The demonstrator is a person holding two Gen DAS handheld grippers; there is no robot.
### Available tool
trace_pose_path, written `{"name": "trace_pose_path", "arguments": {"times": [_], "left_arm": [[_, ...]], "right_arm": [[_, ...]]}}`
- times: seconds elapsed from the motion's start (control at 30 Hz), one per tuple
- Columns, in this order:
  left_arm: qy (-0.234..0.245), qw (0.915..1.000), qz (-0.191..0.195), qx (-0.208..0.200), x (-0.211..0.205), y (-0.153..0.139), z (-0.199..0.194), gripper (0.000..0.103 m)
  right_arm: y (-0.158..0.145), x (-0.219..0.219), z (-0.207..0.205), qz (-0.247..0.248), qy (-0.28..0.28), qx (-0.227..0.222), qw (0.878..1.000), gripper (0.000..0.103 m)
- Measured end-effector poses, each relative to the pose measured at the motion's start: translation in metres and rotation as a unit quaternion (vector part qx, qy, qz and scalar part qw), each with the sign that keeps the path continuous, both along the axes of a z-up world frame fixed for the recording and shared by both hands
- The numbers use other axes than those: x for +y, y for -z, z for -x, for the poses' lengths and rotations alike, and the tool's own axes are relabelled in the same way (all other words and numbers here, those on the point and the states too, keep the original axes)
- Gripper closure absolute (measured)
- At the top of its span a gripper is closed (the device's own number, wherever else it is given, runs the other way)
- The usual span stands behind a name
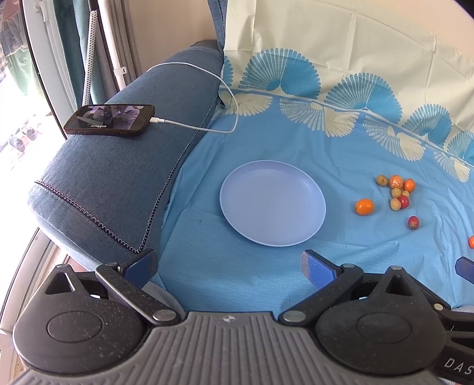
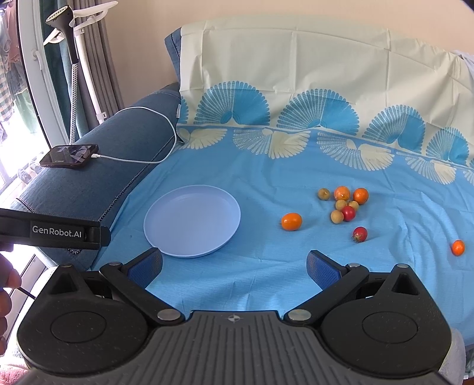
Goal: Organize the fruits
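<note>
An empty pale blue plate (image 1: 272,203) (image 2: 192,220) lies on the blue sheet. To its right are several small fruits: an orange kumquat (image 1: 364,206) (image 2: 291,221) alone, a cluster of orange, yellow and red fruits (image 1: 397,191) (image 2: 345,203), a red cherry tomato (image 1: 413,222) (image 2: 359,234) and another orange fruit (image 2: 458,247) at the far right. My left gripper (image 1: 229,266) is open and empty, just short of the plate. My right gripper (image 2: 234,266) is open and empty, in front of the plate and fruits.
A phone (image 1: 109,120) (image 2: 69,155) on a white charging cable (image 1: 207,88) lies on the blue sofa armrest (image 1: 118,183) at the left. The sheet drapes up the sofa back (image 2: 296,59). A garment steamer (image 2: 65,26) stands by the window.
</note>
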State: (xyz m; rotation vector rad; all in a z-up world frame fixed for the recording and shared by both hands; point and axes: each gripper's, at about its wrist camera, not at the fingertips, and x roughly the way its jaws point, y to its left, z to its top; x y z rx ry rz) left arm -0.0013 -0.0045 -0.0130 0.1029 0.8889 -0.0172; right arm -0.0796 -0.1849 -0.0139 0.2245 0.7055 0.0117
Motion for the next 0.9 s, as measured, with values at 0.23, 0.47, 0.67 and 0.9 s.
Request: {"name": "trace_pose_path", "arguments": {"times": [0.23, 0.47, 0.67, 0.9], "left_arm": [[0.001, 0.9991, -0.042, -0.003, -0.004, 0.003, 0.000, 0.000], [0.004, 0.9992, -0.033, 0.021, -0.009, 0.005, -0.002, 0.000], [0.015, 0.9992, -0.038, 0.000, -0.023, 0.007, -0.006, 0.000], [0.061, 0.9972, -0.042, -0.001, -0.073, 0.016, -0.022, 0.000]], "right_arm": [[0.002, -0.003, 0.000, -0.004, 0.000, 0.000, 1.000, 0.000], [0.005, -0.011, 0.000, -0.016, 0.008, -0.003, 1.000, 0.000], [0.005, -0.032, 0.003, -0.028, 0.039, -0.024, 0.999, 0.000], [0.016, -0.093, 0.009, -0.010, 0.129, -0.051, 0.990, 0.000]]}}
